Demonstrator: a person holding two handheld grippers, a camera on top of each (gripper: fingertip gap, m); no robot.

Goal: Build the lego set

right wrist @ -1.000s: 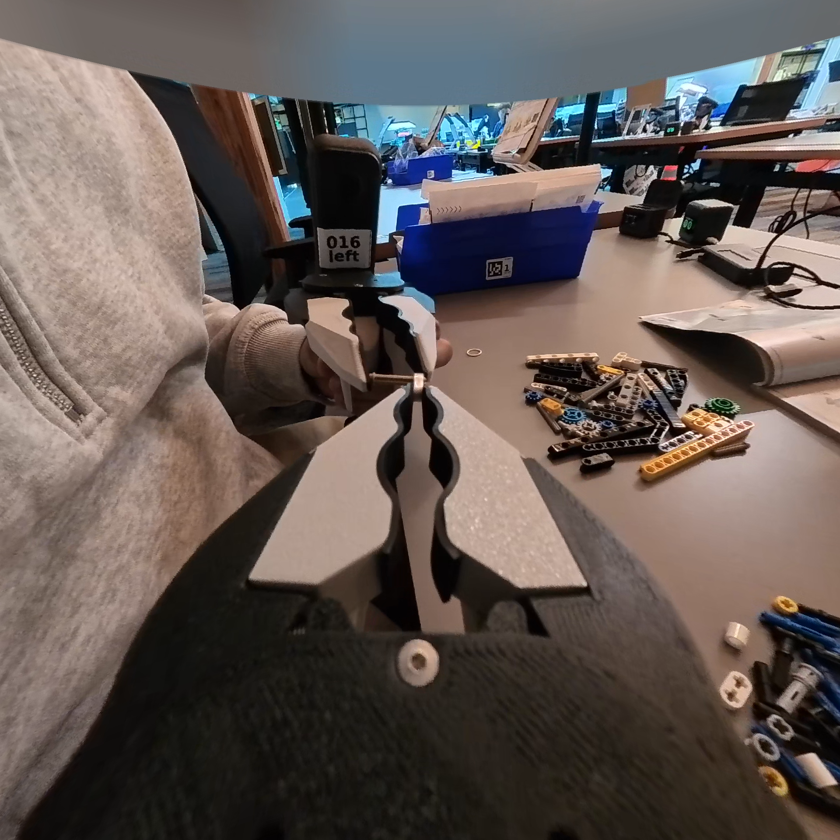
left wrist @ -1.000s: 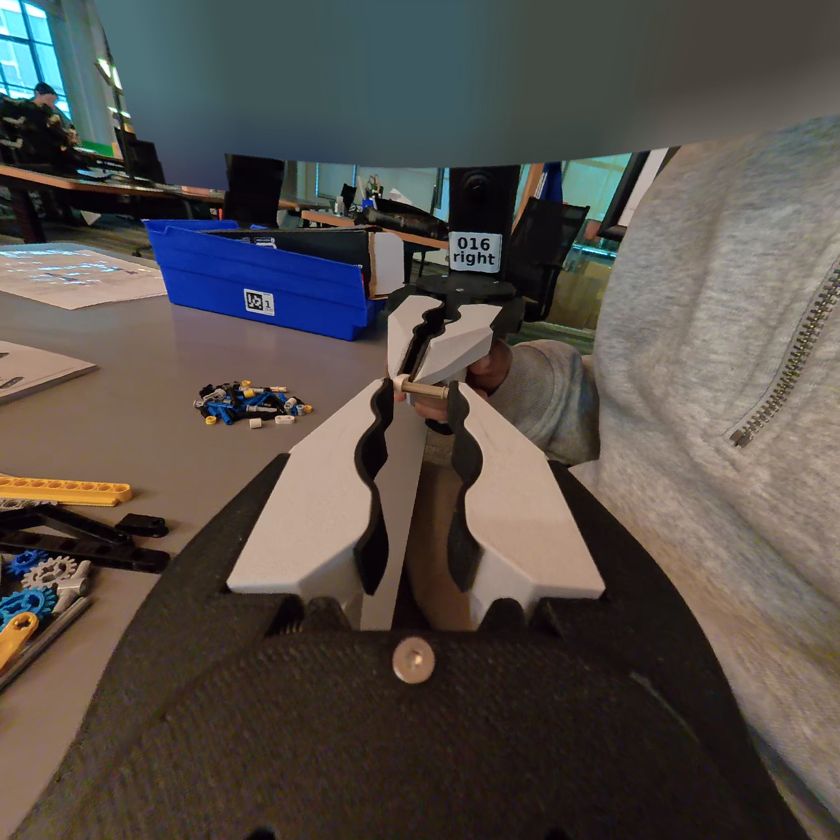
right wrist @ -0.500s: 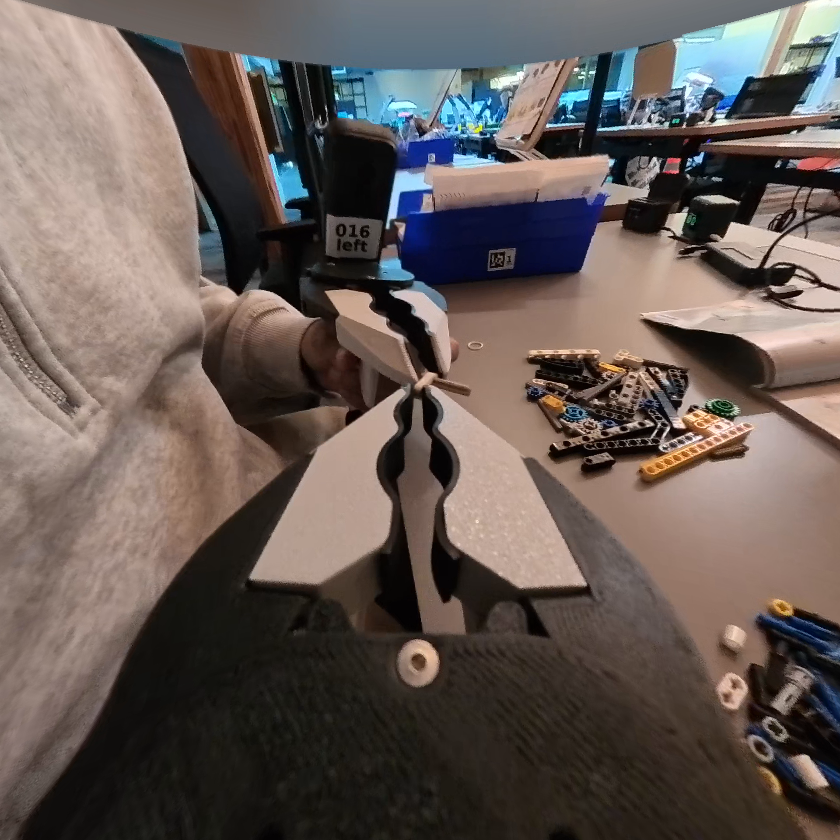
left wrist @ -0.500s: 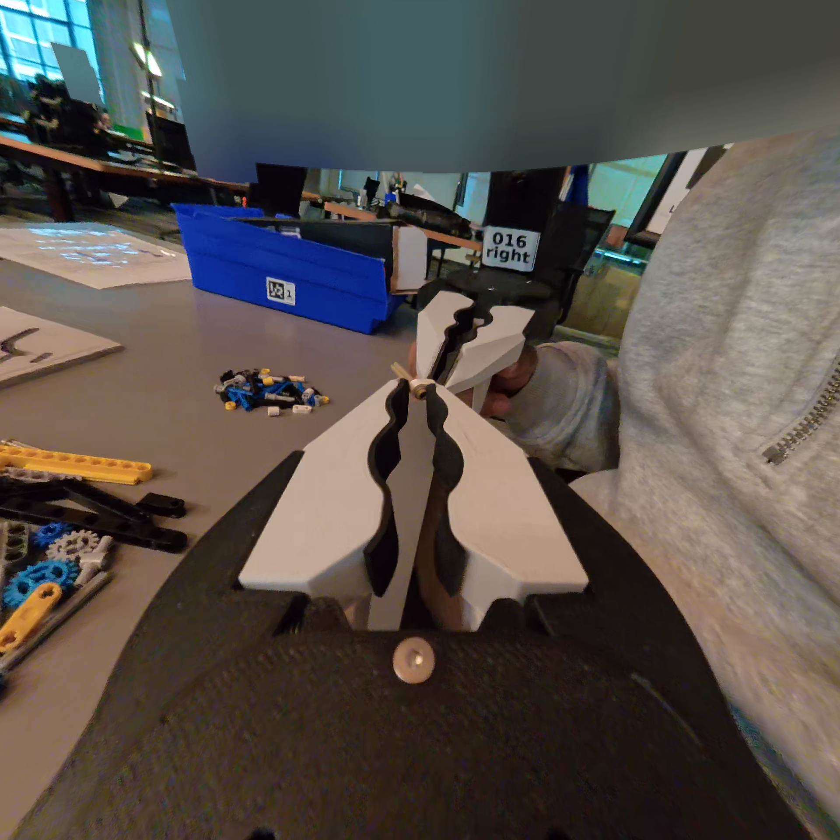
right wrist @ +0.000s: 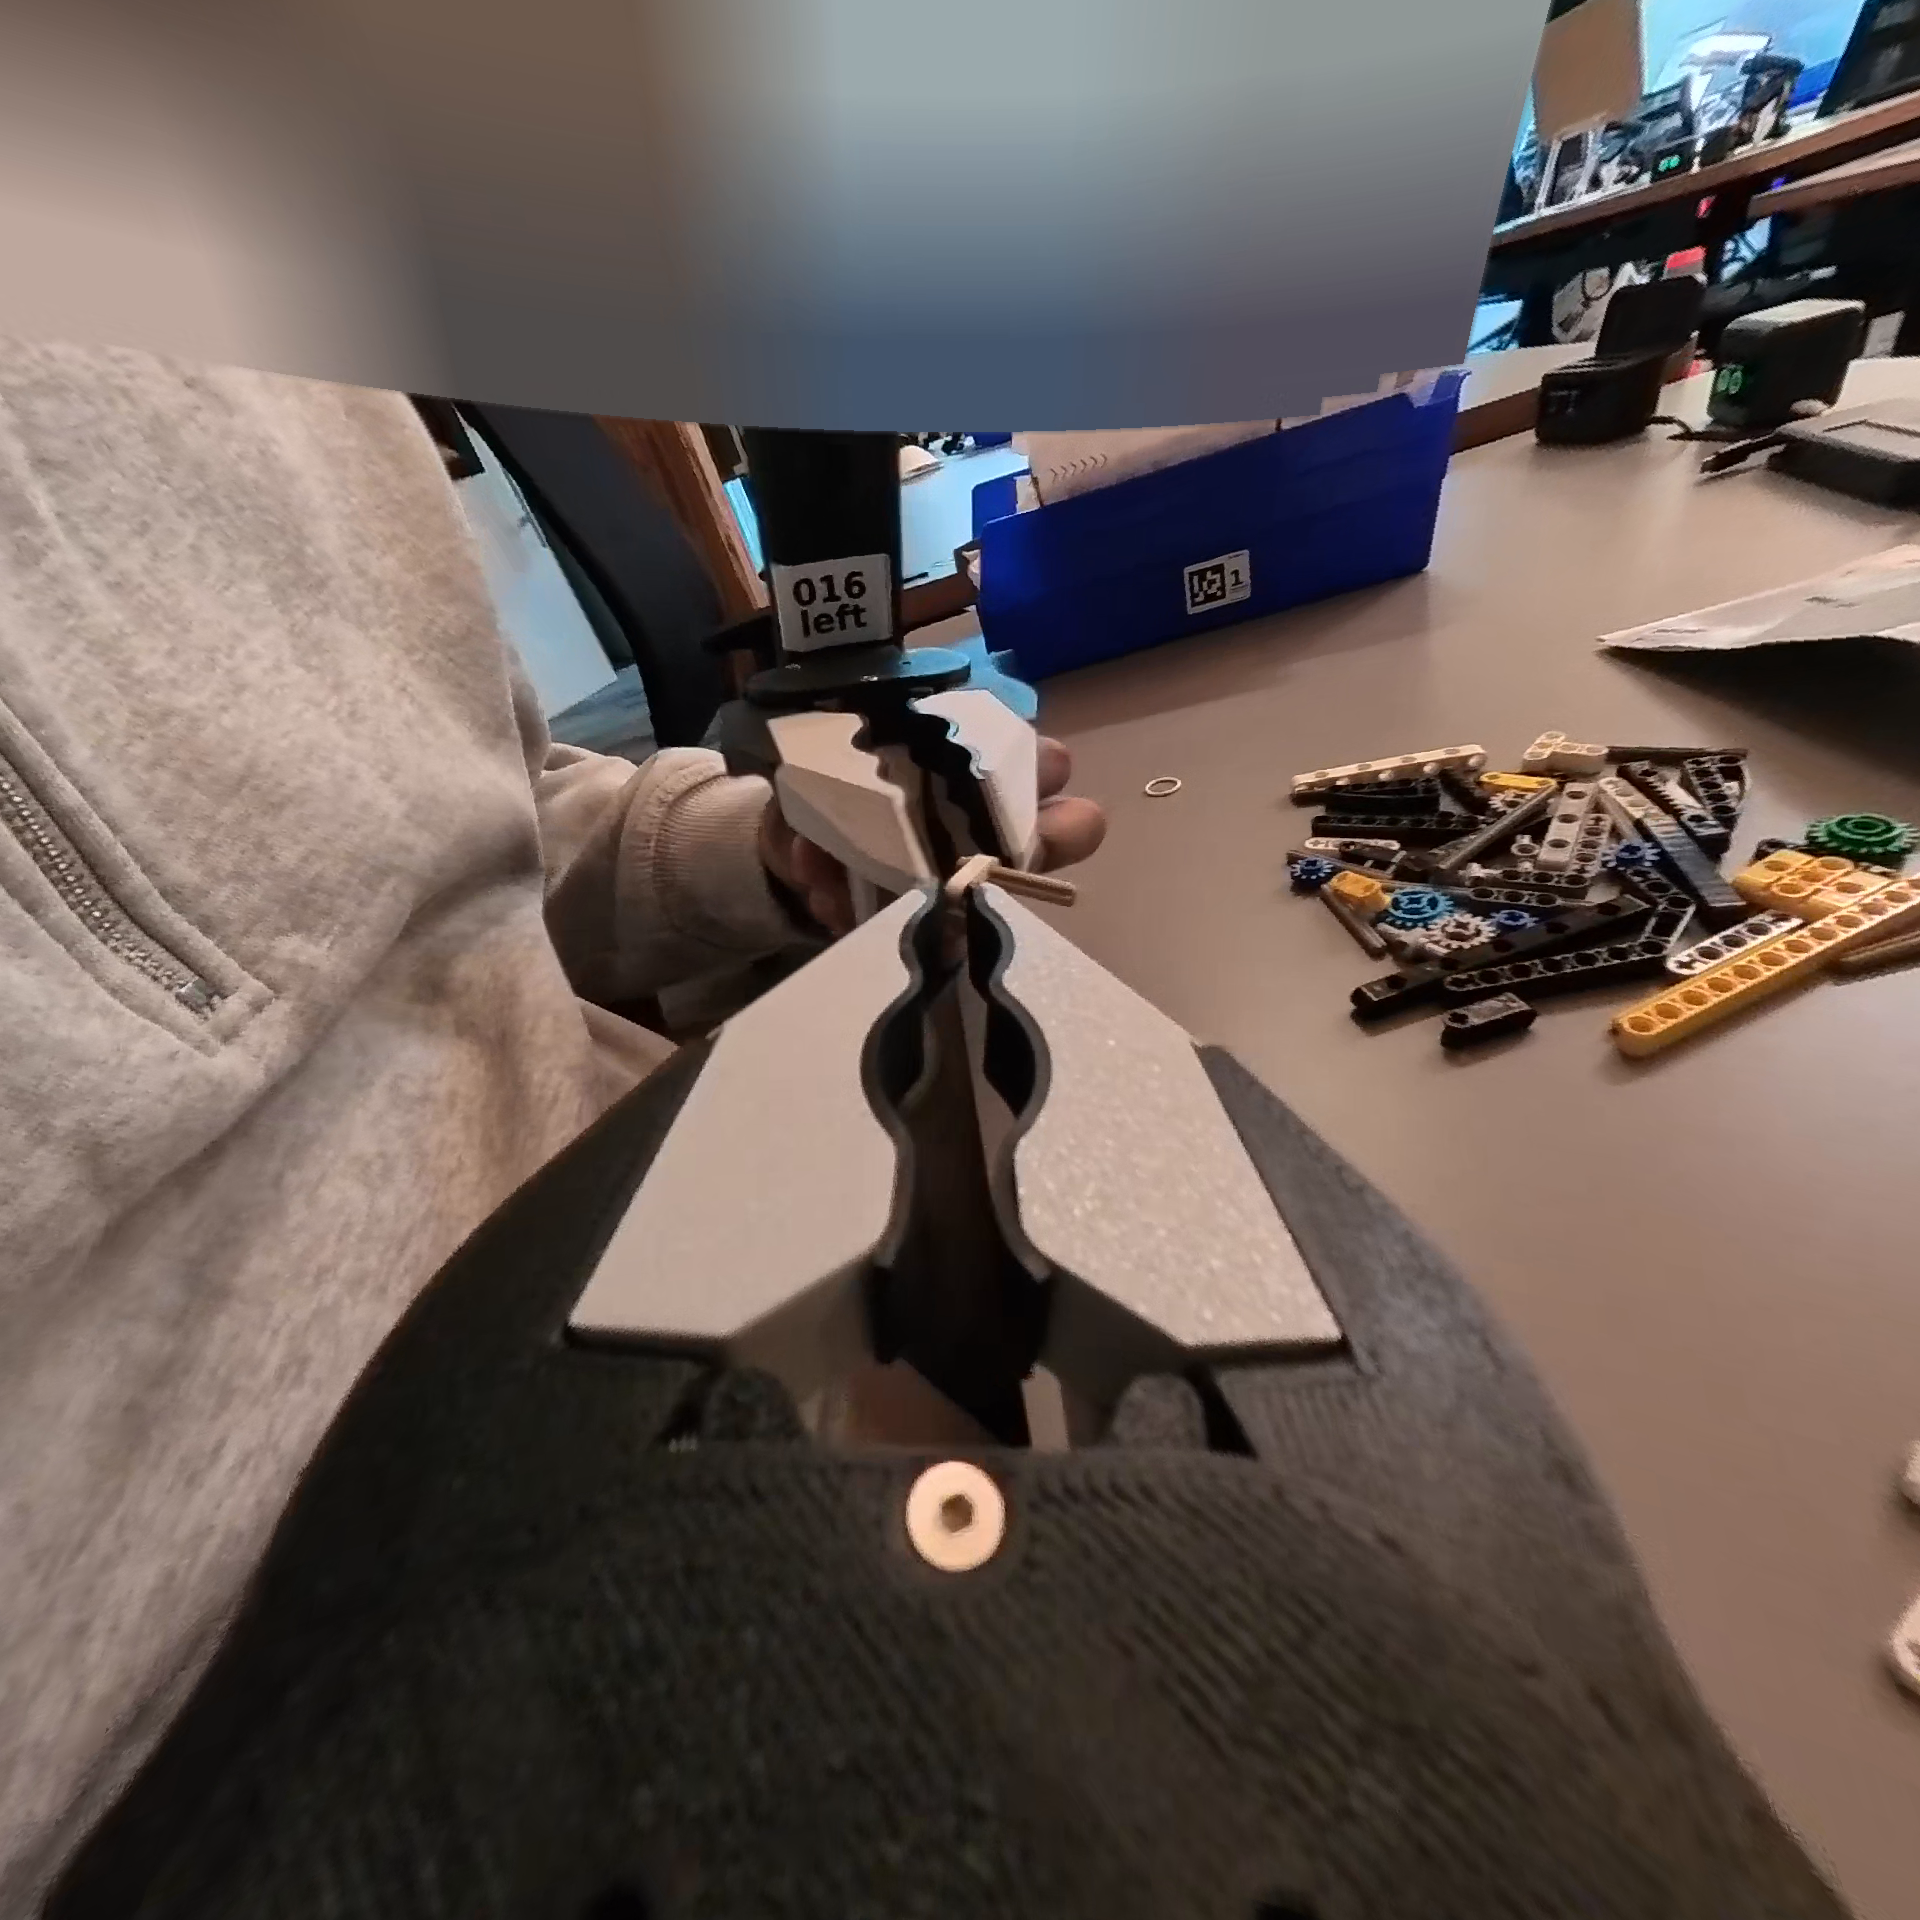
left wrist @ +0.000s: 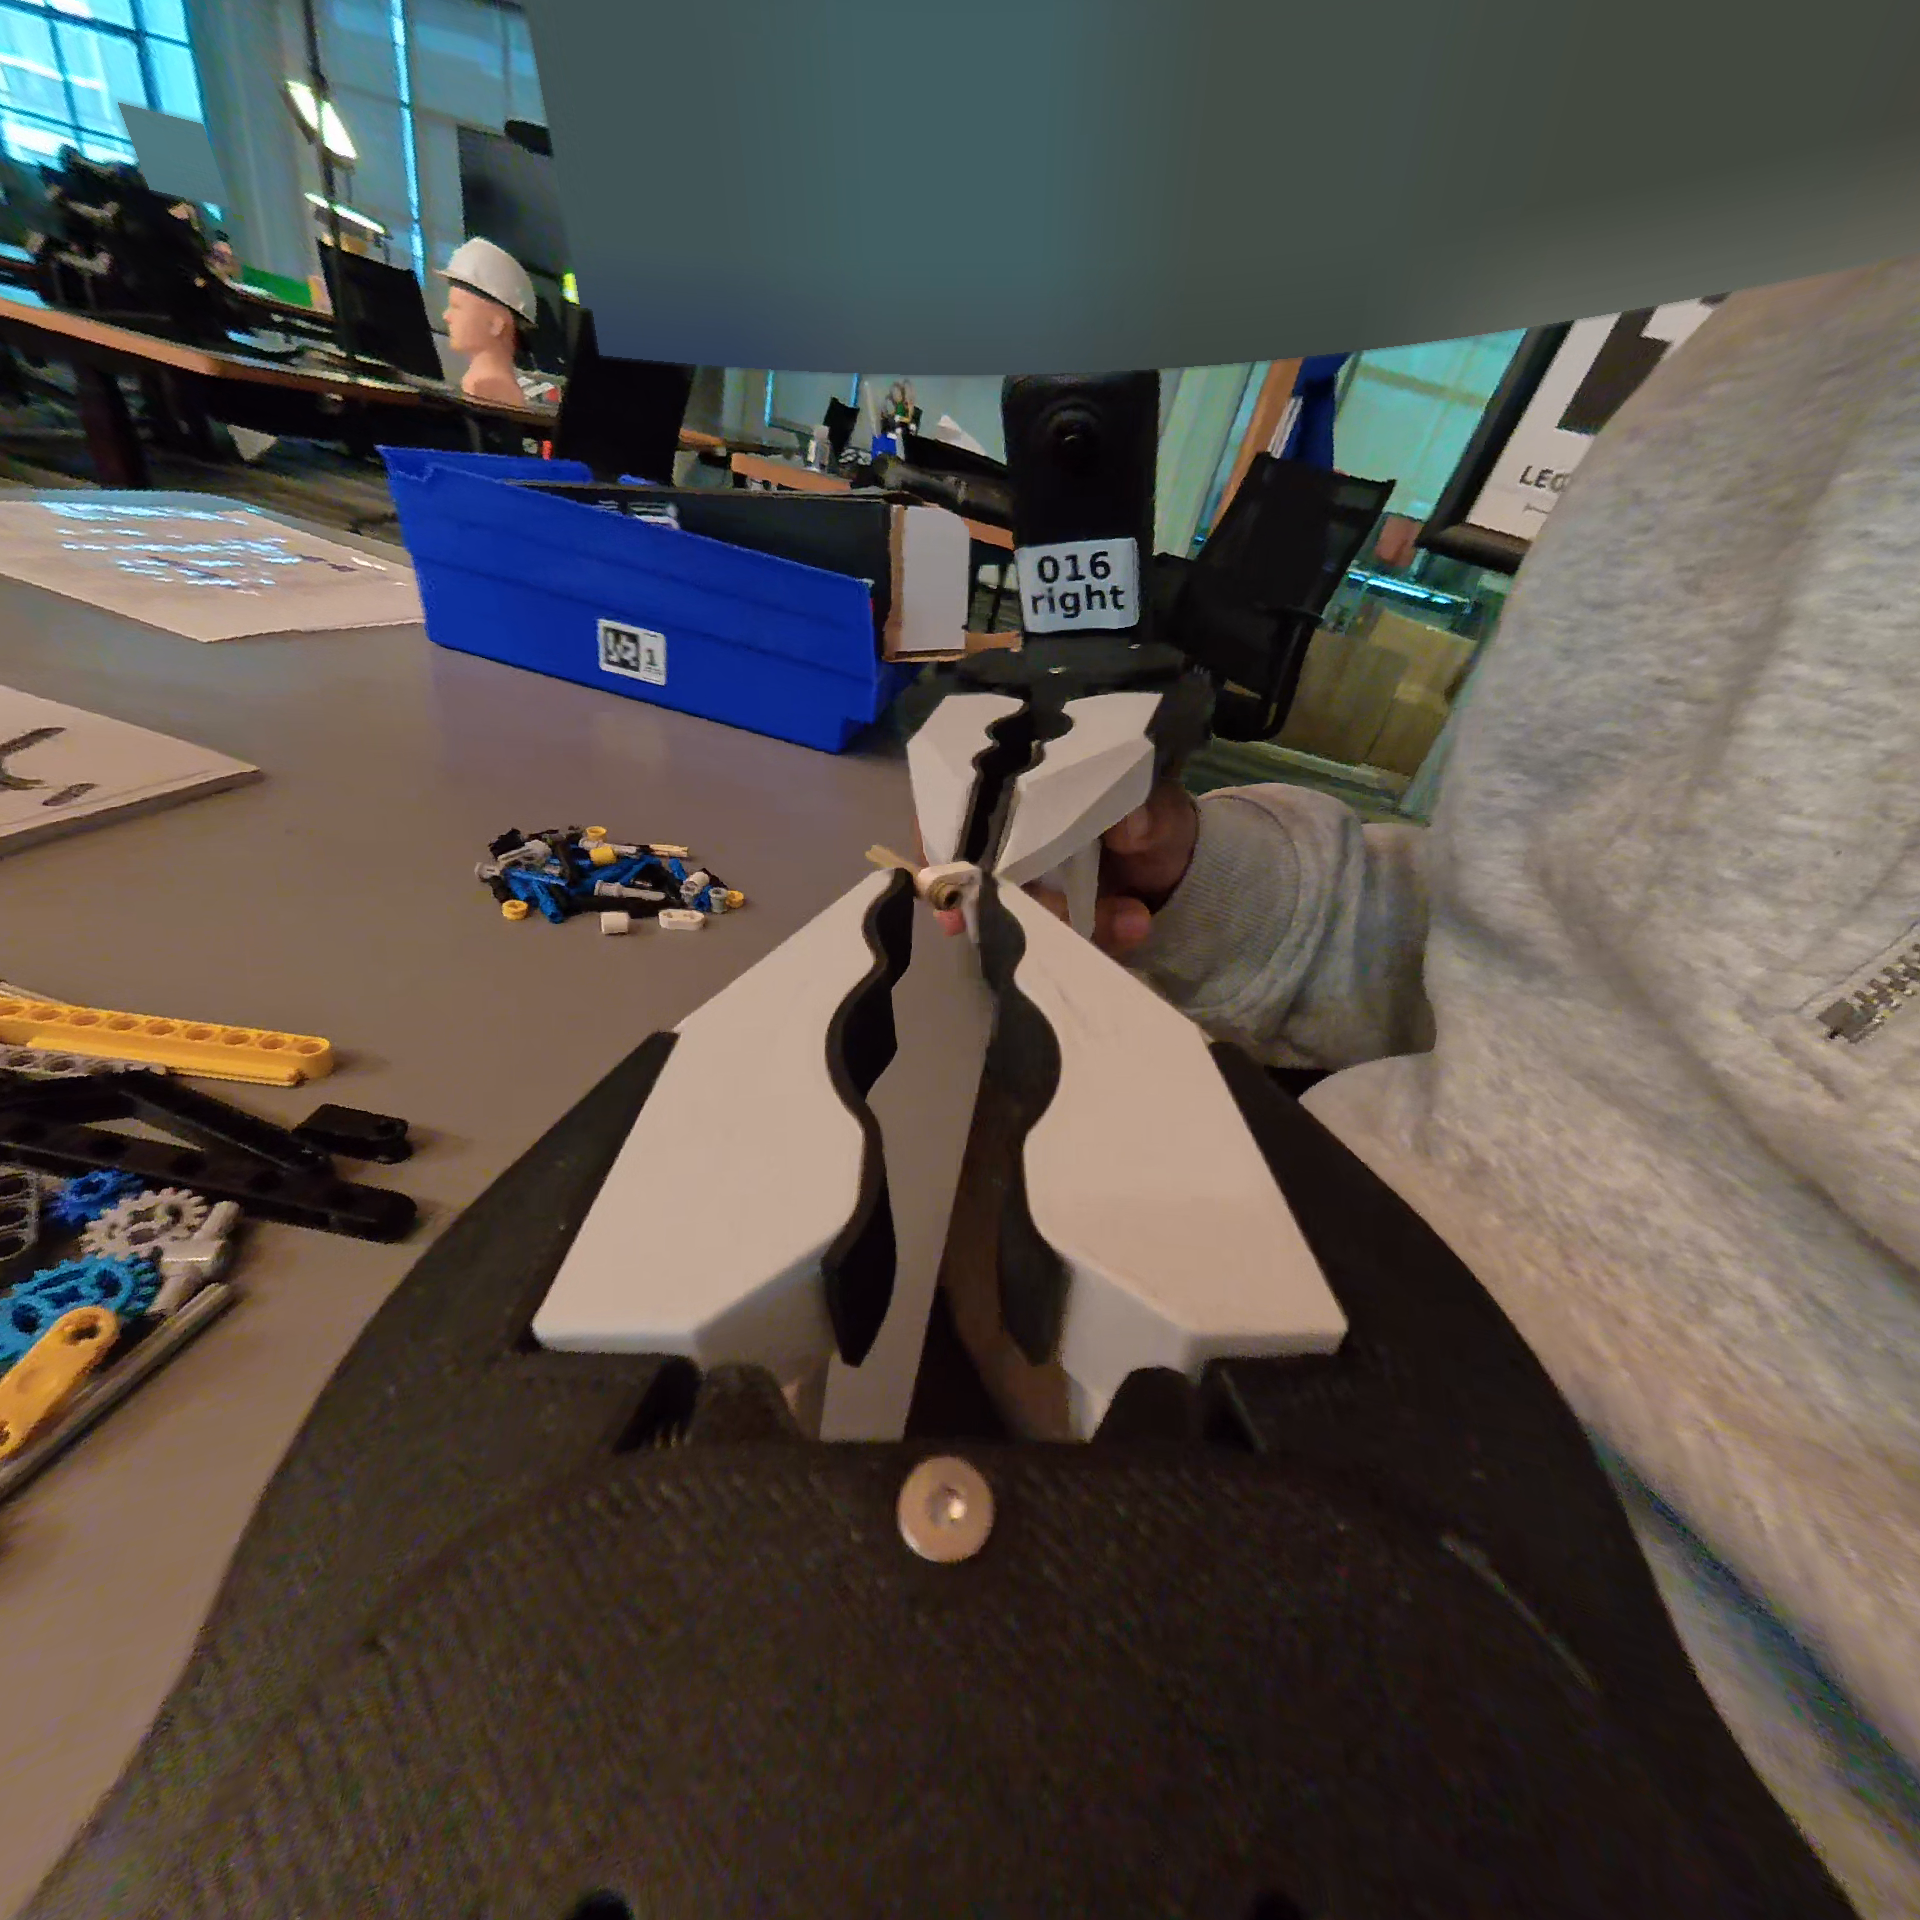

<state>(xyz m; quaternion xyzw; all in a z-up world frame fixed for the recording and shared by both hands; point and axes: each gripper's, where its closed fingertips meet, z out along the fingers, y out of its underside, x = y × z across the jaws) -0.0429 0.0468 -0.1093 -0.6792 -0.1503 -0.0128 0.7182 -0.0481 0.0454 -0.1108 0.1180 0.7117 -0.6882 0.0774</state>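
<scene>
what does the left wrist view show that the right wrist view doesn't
Only the left wrist view: the small parts pile, a mannequin head with a white hard hat, and a booklet.

Only the right wrist view: a green gear, a small ring on the table, and black devices at the far edge.

Both: the two grippers meeting tip to tip on a tan axle with a white bush, the blue bin, the yellow beam, and the grey sleeve.
</scene>
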